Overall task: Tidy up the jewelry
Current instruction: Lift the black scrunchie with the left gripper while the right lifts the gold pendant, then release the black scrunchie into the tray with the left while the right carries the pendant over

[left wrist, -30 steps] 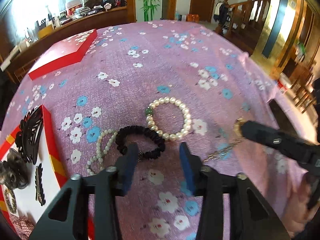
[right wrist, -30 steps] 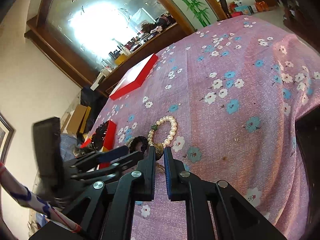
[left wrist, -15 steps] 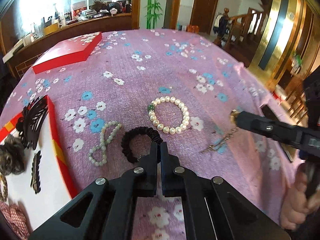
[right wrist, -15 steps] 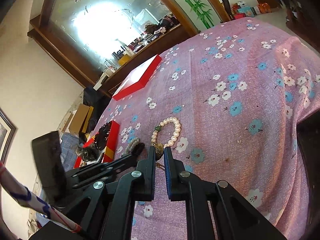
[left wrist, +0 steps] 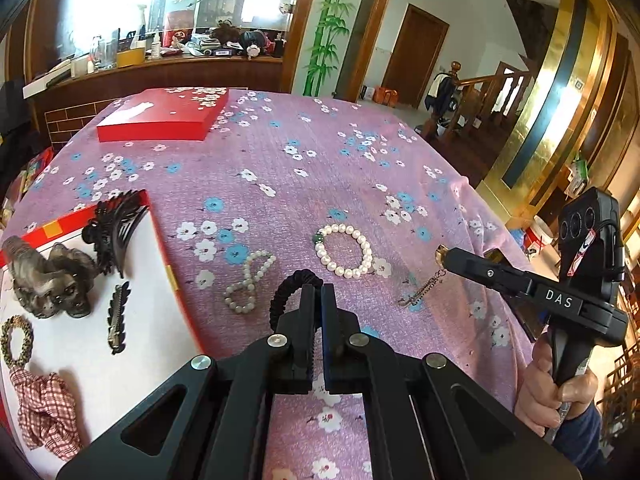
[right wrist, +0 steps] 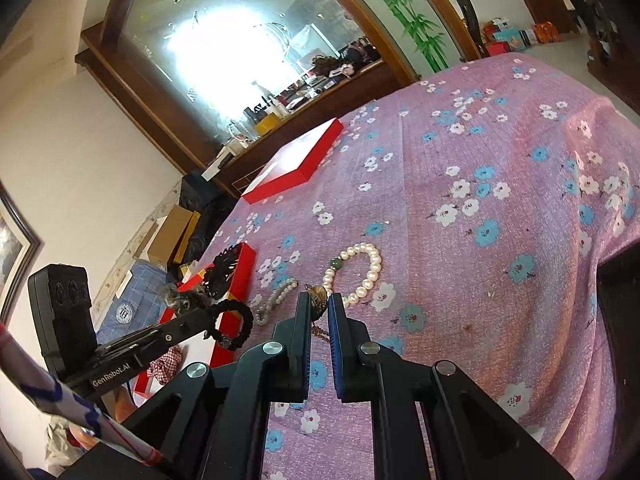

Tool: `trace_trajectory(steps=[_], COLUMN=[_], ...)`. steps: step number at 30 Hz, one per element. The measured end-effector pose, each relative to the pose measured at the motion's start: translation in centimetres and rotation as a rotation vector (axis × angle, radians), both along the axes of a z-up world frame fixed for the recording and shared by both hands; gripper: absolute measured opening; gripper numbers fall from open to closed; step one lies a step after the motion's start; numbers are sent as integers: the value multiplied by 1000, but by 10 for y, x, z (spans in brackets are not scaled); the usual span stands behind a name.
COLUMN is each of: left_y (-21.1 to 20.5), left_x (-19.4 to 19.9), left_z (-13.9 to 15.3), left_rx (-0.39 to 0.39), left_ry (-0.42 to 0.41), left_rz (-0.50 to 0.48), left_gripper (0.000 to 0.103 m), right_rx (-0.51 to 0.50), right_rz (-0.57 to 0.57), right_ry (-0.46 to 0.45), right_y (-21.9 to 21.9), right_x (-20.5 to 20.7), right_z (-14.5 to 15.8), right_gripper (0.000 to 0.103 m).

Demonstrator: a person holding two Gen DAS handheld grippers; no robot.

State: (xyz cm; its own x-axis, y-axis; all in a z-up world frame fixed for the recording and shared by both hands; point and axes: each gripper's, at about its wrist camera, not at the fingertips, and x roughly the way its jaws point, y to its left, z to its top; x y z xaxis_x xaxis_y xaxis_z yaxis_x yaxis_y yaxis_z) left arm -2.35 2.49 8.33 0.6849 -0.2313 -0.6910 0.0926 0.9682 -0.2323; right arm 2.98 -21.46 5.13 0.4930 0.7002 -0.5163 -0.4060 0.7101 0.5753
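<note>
While both tools hang over a tabletop [left wrist: 280, 152] covered in purple flowered cloth, each one grips a piece of jewelry. The left hand-held gripper [left wrist: 316, 292] is clenched on a black braided bracelet [left wrist: 286, 294], which loops out to the left of its closed fingers; in the right wrist view the same bracelet [right wrist: 236, 324] hangs lifted off the cloth. The right hand-held gripper [right wrist: 319, 306] is clamped on a gold pendant [right wrist: 316, 300], and its thin chain [left wrist: 420, 290] trails down onto the cloth. Between the two tools lies a white pearl bracelet [left wrist: 344, 250] with one green bead, flat on the cloth. Just left of it sits a smaller pale bead strand [left wrist: 246, 280] twisted into a figure eight. At the left edge is an open red box [left wrist: 160, 236] with a white floor, holding a black hair claw [left wrist: 114, 228], a grey hair clip [left wrist: 44, 276], a leaf-shaped barrette [left wrist: 117, 320], a small gold ring-shaped band [left wrist: 15, 338] and a red checked scrunchie [left wrist: 46, 412]. Farther back rests a red lid [left wrist: 160, 120].
</note>
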Motion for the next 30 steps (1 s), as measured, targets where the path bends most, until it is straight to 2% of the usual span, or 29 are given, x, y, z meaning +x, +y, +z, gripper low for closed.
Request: trace_trajectory(steps=[11, 19, 25, 30], left_y=[33, 101, 152, 173], left_x=[-26, -60, -77, -84], left_z=[21, 38, 31, 21], left_rx=[-30, -44, -59, -64], left_ry=[-44, -83, -75, -57], left_rz=[57, 172, 274, 316], left_gripper=[2, 2, 2, 2], right_rx=[-23, -17, -32, -80], right_rz=[1, 9, 124, 239], right_ry=[-19, 10, -18, -49], right_y=[2, 12, 63, 126], right_x=[0, -6, -29, -47], right_z=[0, 4, 27, 39], right_gripper=[9, 9, 9, 10])
